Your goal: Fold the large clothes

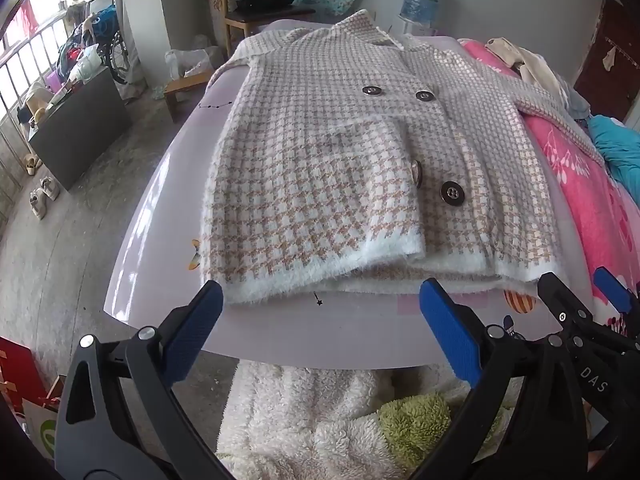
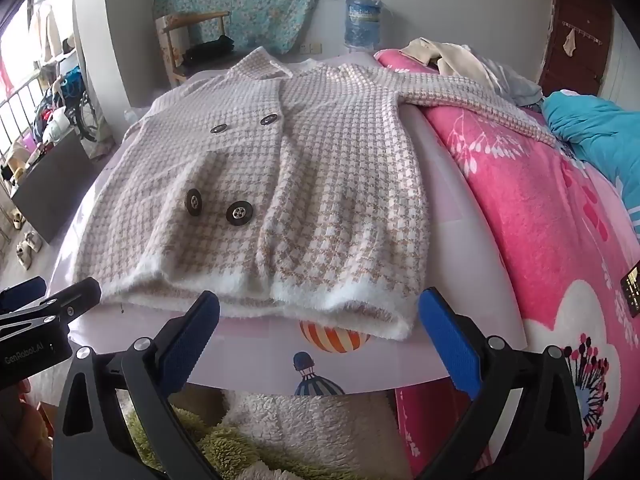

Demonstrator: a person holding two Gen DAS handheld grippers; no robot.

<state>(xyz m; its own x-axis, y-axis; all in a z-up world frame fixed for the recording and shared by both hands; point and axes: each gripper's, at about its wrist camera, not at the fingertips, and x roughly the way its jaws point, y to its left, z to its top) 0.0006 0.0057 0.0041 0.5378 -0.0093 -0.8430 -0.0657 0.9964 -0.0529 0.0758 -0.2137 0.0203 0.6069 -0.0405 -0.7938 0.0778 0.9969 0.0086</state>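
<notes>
Bedroom, pale board (image 2: 256,368) on pink bed (image 2: 520,216). Houndstooth cardigan (image 2: 280,200) flat, hem at board's near edge, right sleeve trailing onto bed. Both claws, left claw (image 1: 320,328), right claw (image 2: 320,332), spread, empty. Pinch hem corners squarely, lift evenly.

A lived-in bedroom at home: beyond the open jaws stretches a bed (image 1: 168,216), a pink floral quilt (image 2: 520,208) off to their right, a wooden chair (image 1: 256,4) and water jug (image 2: 362,22) by the far wall, shoes (image 1: 44,196) scattered on the floor to the left.
</notes>
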